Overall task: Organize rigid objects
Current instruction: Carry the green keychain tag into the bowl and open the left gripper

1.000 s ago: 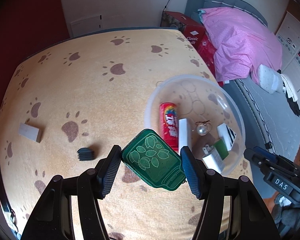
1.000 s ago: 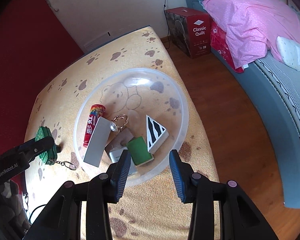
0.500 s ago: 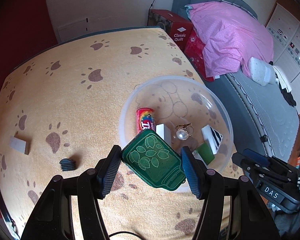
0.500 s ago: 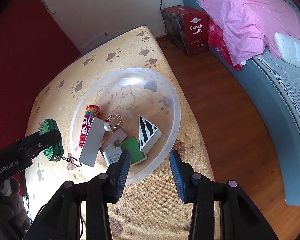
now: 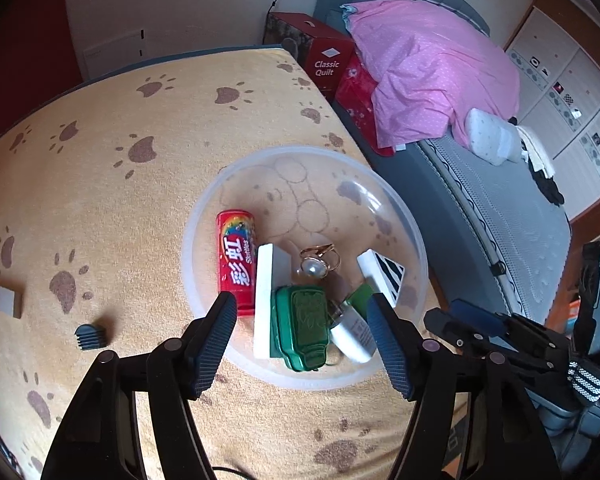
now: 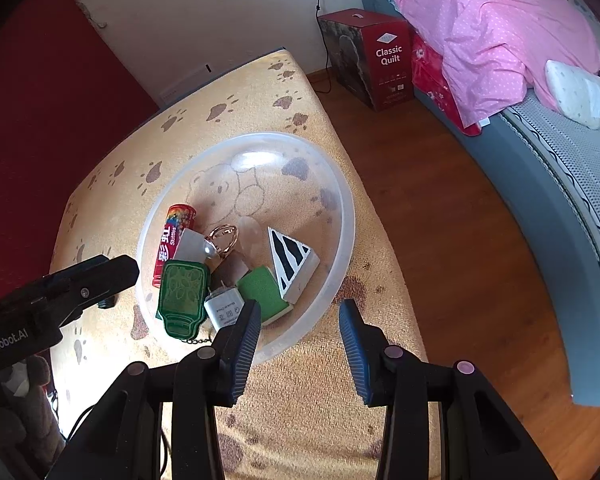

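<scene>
Inside the clear plastic bowl (image 5: 204, 216), at its near side, lies the green bottle-shaped tag (image 5: 305, 326), resting on the other things there and touching neither pad. It leans against a white block (image 5: 266, 300) on its left, with a red candy tube (image 5: 236, 256) beyond that, a small white charger (image 5: 352, 334) on its right, a pearl ring (image 5: 316, 264) behind it, and a zebra-striped wedge (image 5: 384, 276) and a green block (image 6: 262, 292) farther right. In the right wrist view a short chain (image 6: 198, 340) trails from the tag over the bowl's rim.

Above the tag, the left hand-held gripper (image 5: 302, 340) has its jaws opening, with the tag below the gap and free of the pads. The right hand-held gripper (image 6: 298, 348) stands at the bowl's near edge with a narrow gap and nothing between its pads.

The bowl sits on a worktop (image 5: 140, 200) covered in a tan cloth with brown paw prints. Well to the left of the bowl lie a small dark ribbed piece (image 5: 90, 336) and a pale block (image 5: 6, 300), apart from each other. Beyond the worktop are a red box (image 6: 374, 64), a bed (image 6: 560, 168) and a pink quilt (image 6: 492, 28).
</scene>
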